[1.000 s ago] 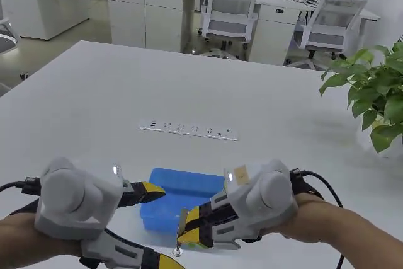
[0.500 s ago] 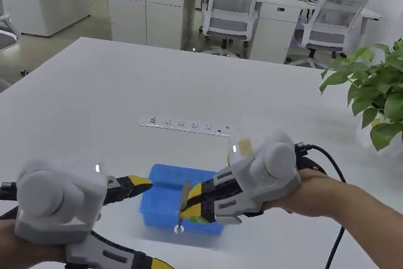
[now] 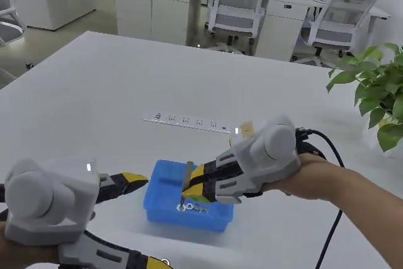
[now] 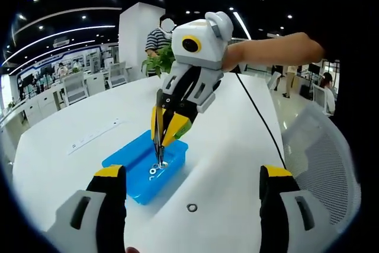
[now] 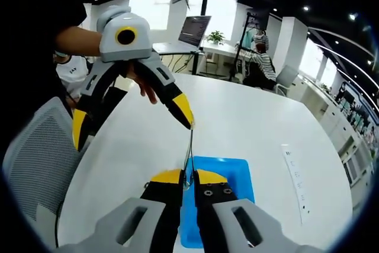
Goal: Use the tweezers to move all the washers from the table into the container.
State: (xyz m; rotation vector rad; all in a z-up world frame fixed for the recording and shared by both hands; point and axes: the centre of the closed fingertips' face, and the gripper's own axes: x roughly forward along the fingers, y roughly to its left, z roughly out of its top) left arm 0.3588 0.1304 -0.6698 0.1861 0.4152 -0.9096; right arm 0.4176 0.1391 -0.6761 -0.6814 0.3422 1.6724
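Blue container, about three washers inside, one washer on table, one tweezers.

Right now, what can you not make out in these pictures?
- Whether the tweezers grip a washer: tips too small, head view.
- How many washers lie in the container: too small, left gripper view.
- Container's near part: hidden behind the right gripper, right gripper view.

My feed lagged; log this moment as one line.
right gripper: shut on tweezers | tips down in blue container among washers | left gripper: open, near container | table: one loose washer
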